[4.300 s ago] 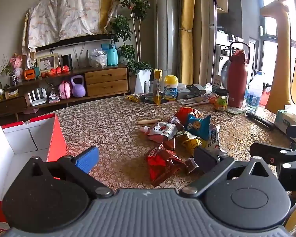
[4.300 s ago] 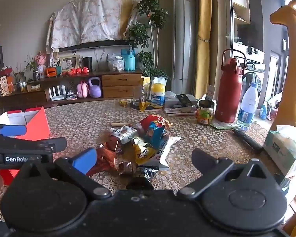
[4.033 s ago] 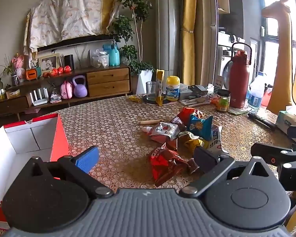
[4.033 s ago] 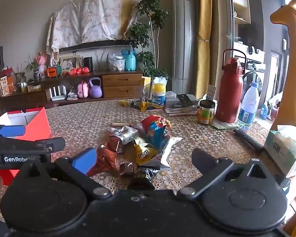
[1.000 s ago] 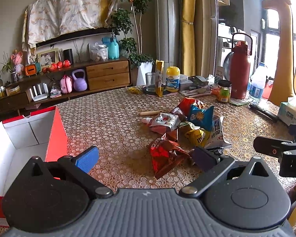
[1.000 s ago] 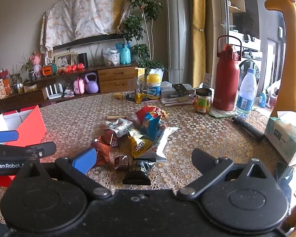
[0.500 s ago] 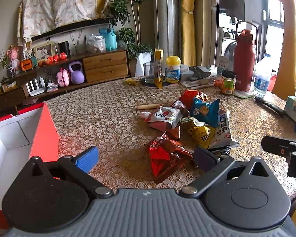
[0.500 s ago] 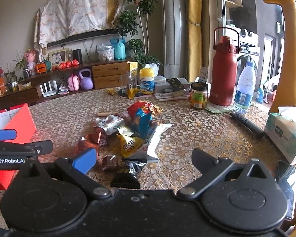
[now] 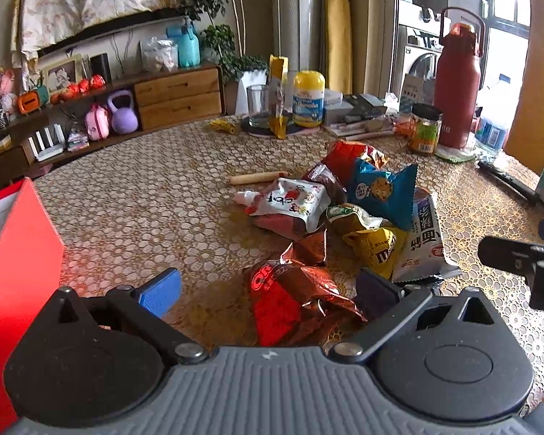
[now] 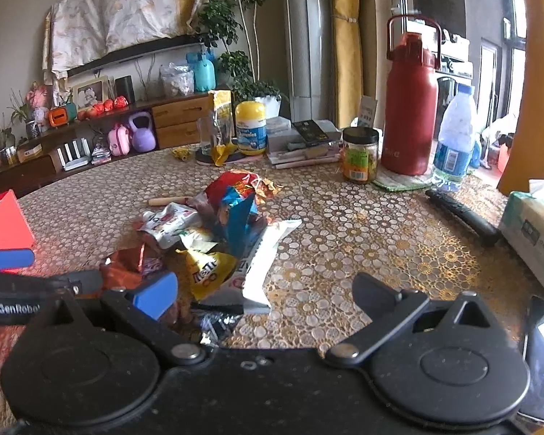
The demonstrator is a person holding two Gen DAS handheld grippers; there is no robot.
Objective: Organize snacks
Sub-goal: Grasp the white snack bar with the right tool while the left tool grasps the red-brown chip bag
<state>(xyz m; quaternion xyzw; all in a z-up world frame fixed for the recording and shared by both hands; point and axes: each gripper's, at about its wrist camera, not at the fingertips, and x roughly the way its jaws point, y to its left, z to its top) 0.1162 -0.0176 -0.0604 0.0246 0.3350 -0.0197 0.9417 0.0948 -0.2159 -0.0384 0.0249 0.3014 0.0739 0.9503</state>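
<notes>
At the far left sits the red box point(image 9: 21, 253), a stiff cardboard carton with a white inside, its near wall standing just beside my left hand-held gripper point(image 9: 268, 286), whose fingers are spread wide and empty above the bench point(image 9: 145, 195). I judge that the box is where the snacks belong, and none has been lifted yet. Between my left fingers lies the red-brown foil bag point(image 9: 293, 301), crumpled, glossy and half flattened; it is the nearest packet and the sensible first pick. To do this well I would lower straight down over its puffed middle, close on a thick fold rather than a slippery flat edge, and lift slowly so the foil does not slide out or drag its neighbours. Just beyond it the pile point(image 9: 344, 210) spreads to the right: a white pouch with red print point(image 9: 293, 203), a blue crinkled bag point(image 9: 384, 188), a yellow candy packet point(image 9: 377, 243) and a long white wrapper point(image 9: 424, 239), all thin film, overlapping and touching one another. A pale stick-shaped snack point(image 9: 257, 177) lies apart on the far side. The bench cloth is a bumpy golden lace pattern, which should give some grip. Further right, my right hand-held gripper point(image 10: 264, 290) hangs with its fingers wide apart and nothing between them, near the white wrapper's corner and a small dark packet point(image 10: 217, 319).
</notes>
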